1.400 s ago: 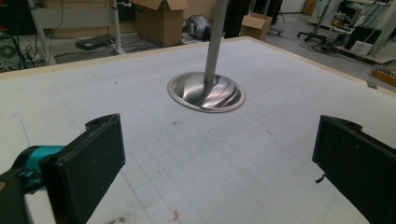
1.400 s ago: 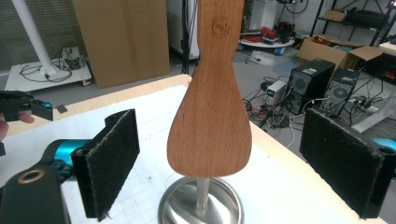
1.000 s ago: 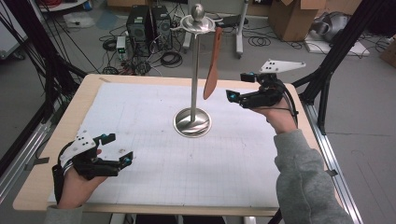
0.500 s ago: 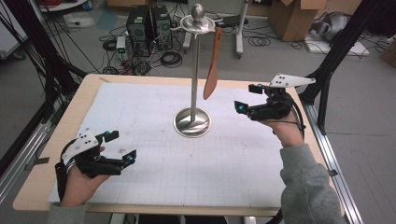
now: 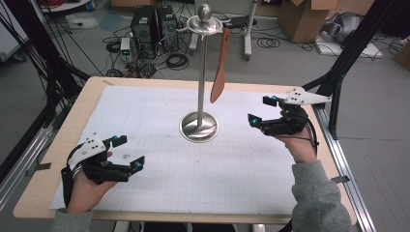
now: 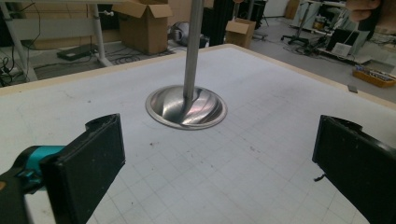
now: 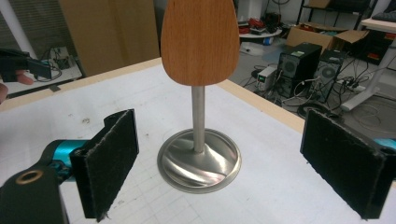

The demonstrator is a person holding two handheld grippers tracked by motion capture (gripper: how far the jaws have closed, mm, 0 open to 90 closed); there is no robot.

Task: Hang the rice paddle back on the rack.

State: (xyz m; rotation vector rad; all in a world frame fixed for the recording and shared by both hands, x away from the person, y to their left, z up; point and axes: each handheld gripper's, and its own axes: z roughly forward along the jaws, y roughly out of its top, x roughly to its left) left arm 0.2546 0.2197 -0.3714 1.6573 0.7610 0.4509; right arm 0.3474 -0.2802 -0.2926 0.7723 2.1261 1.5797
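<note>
Right gripper (image 5: 261, 110) drew back from the spatula (image 5: 219, 79).
Both grippers gaped wide and empty; the spatula hung on the stand (image 5: 199, 126) mid-table, while the left gripper (image 5: 126, 152) had barely shifted.

Wooden spatula (image 5: 219, 79) hangs blade-down from steel stand (image 5: 199, 126) at table centre, clear of the mat.

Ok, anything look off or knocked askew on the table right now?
Nothing stands out. The stand is upright on the mat, the wooden spatula hangs straight from its top, and both grippers, left and right, are open and clear of it.
</note>
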